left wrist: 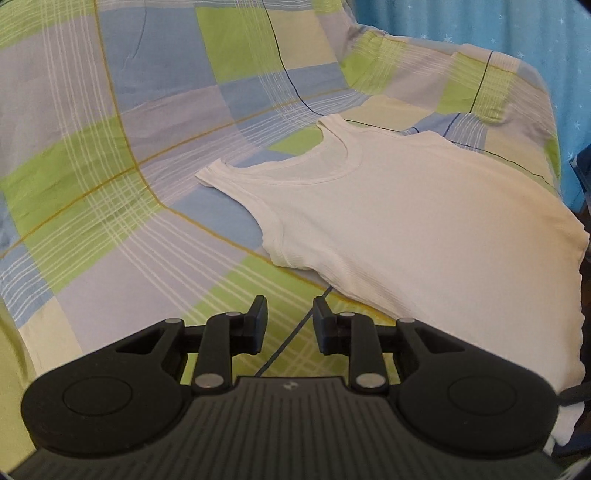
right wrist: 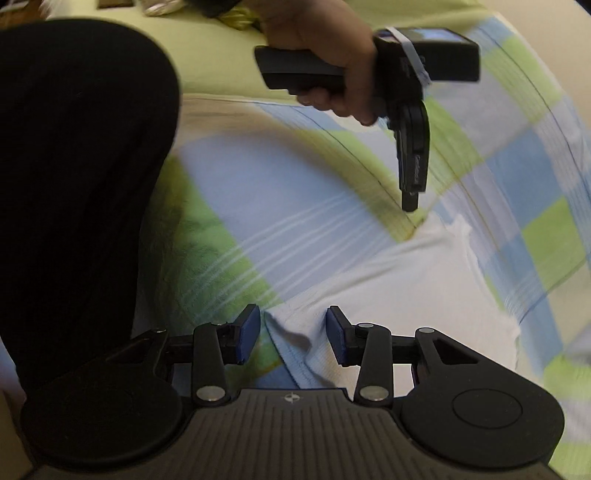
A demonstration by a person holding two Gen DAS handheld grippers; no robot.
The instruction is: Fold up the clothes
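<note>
Checked bedsheet (left wrist: 110, 184) surrounds white tank top (left wrist: 424, 229); curtain (left wrist: 480, 22) behind.

Soft, even daylight and fisheye bending at the edges in both views — the right wrist view smeared by motion blur.

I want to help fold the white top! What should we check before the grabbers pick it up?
1. White tank top lies flat on the checked bedsheet: ok.
2. Left gripper open and empty: ok.
3. Right gripper open, with the top's edge between its fingers: ok.
4. Left gripper at the fabric: not ok, it hangs beside the top, over the sheet.
5. Nothing lying on the top: ok.
6. Sharp view from the right wrist: not ok, it is blurred.
</note>
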